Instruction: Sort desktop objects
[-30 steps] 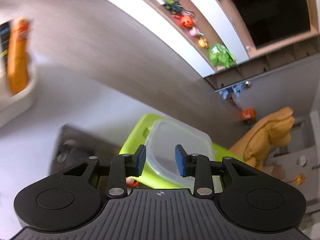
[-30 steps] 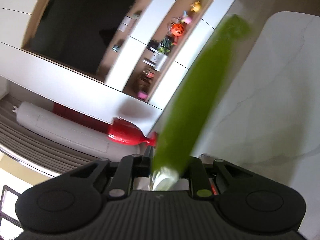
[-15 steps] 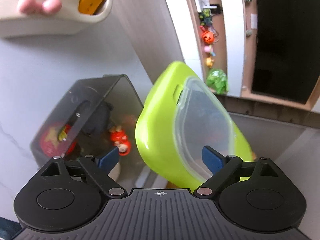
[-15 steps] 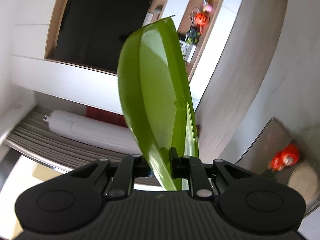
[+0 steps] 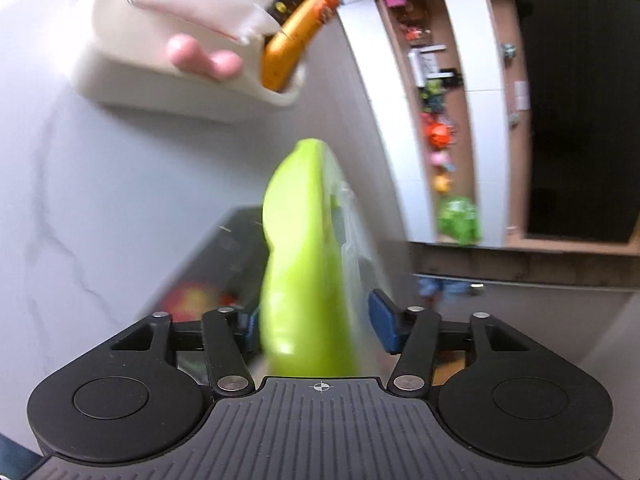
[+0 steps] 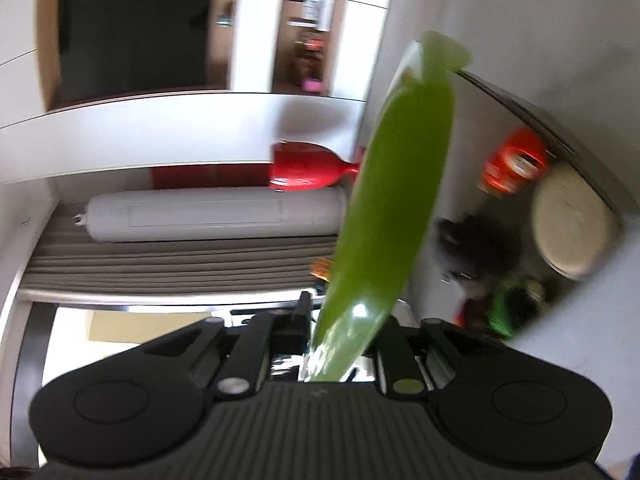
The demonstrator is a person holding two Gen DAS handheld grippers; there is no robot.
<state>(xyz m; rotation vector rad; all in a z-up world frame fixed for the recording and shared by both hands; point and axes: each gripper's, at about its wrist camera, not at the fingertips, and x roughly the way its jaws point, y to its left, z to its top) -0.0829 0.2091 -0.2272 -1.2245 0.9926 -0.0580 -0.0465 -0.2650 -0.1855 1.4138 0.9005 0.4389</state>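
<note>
We are gripping the green lid (image 6: pixel 392 216) in the right gripper (image 6: pixel 344 344), left gripper (image 5: pixel 312 326) jaws open astride it, the grey bin (image 6: pixel 560 152) at 2 o'clock holding toys; sorting stage is undeterminable.

We see the lid (image 5: pixel 296 264) as glossy lime plastic with a clear, thin plastic window at its 3 o'clock side. The counter (image 5: pixel 100 200) looks like smooth white marble with faint grey veins. The white bin (image 5: pixel 132 76) at 11 o'clock seems matt plastic. The dark box (image 6: pixel 560 128) has smoky translucent plastic walls. Each claw (image 5: pixel 316 326) is matt black ribbed plastic with bright metal pins; the left claw's pads (image 5: pixel 384 326) look like blue rubber.
</note>
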